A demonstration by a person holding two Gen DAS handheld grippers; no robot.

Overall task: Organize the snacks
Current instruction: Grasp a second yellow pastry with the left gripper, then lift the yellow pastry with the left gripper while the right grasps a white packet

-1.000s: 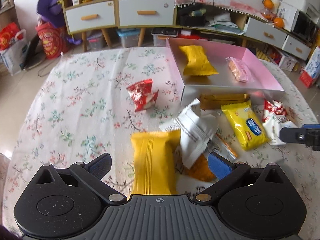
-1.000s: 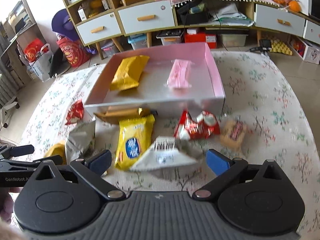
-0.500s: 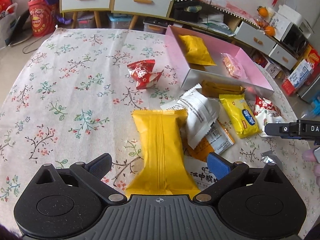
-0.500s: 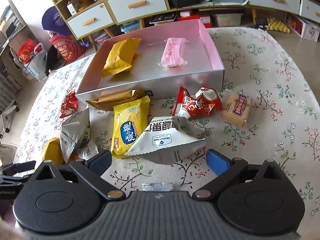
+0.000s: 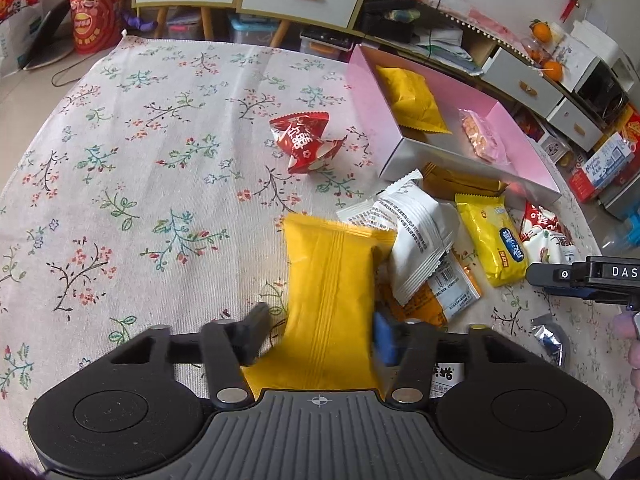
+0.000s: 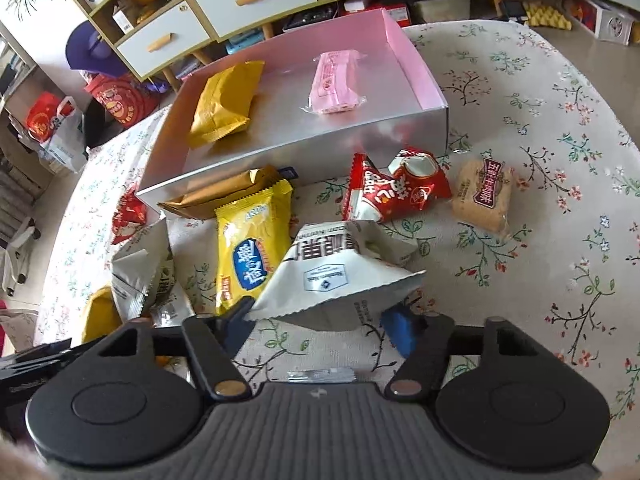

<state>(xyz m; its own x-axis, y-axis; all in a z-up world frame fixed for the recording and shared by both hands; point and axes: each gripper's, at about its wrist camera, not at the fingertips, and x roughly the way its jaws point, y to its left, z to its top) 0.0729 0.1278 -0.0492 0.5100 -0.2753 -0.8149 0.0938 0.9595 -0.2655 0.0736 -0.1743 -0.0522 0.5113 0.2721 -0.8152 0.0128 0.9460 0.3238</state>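
Left gripper [image 5: 320, 334]: I am closing its jaws on the plain yellow packet [image 5: 334, 296], which lies between them at the near edge of the desk [image 5: 120, 184]; the blue pad looks to be at its side, the dark one not quite, so I judge no firm hold yet.
Right gripper [image 6: 320, 316]: jaws closing too, around the near end of the white packet [image 6: 340, 276]; both pads sit just beside it.
Step in hand: a double pick-up, I judge, one snack per gripper.
Loose snacks: blue-label yellow bag [image 6: 252, 244], red packets [image 6: 394, 188], biscuit pack [image 6: 484, 196] lie mid-desk.
Pink box [image 6: 416, 68]: toward the far edge, holding a yellow packet and a pink one.
Next move: finish the squeeze, lift clear of the pile, carry over the box wall.
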